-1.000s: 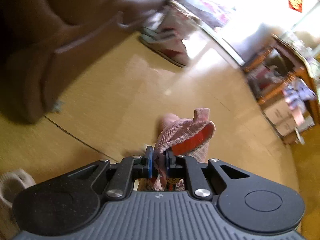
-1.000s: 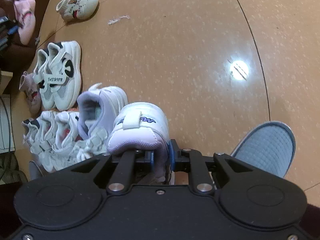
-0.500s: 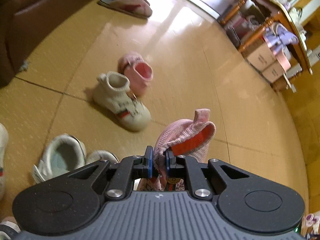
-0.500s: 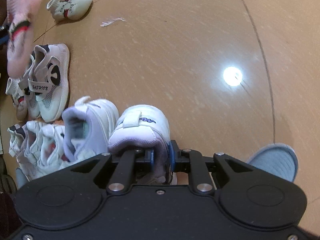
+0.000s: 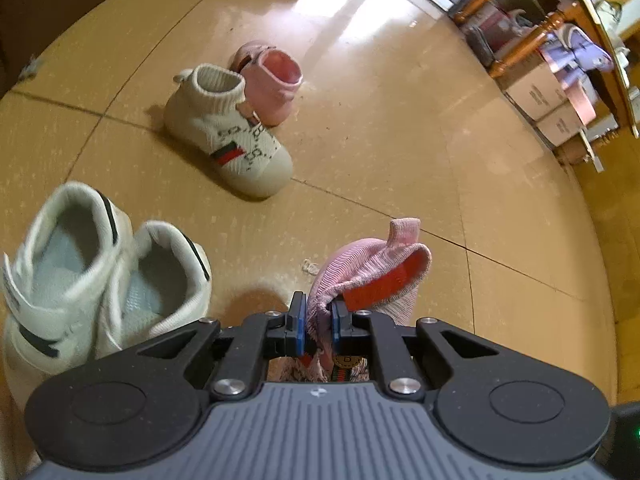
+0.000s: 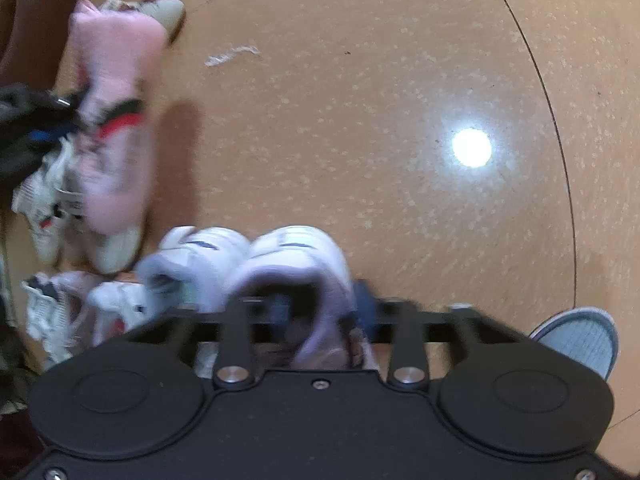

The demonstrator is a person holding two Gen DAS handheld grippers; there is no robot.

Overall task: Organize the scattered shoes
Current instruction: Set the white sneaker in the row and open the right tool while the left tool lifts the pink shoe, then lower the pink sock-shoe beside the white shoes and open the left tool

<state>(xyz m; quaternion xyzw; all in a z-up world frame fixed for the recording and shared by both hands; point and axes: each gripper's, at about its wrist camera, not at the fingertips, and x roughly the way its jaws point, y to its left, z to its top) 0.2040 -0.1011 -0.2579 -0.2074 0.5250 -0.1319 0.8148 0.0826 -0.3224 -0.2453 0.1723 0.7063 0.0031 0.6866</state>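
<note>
My left gripper (image 5: 316, 316) is shut on the collar of a pink knit sock shoe (image 5: 372, 276) with a red lining, held above the floor. It also shows blurred in the right wrist view (image 6: 116, 120). My right gripper (image 6: 320, 308) has its jaws spread wide around the heel of a white and lavender sneaker (image 6: 296, 256) that stands on the floor beside its mate (image 6: 200, 260). A pair of white sneakers (image 5: 100, 280) stands left of the left gripper. A cream sock shoe (image 5: 228, 140) and a pink shoe (image 5: 272, 80) lie farther off.
More white shoes (image 6: 68, 308) stand in a row at the left in the right wrist view. A person's grey slipper (image 6: 580, 336) is at the right. A wooden table with boxes under it (image 5: 552, 80) stands at the far right. A scrap of thread (image 6: 232, 54) lies on the floor.
My right gripper has opened and let go of the white and lavender sneaker, now beside its mate. My left gripper has swung down toward the shoe row with the pink shoe.
</note>
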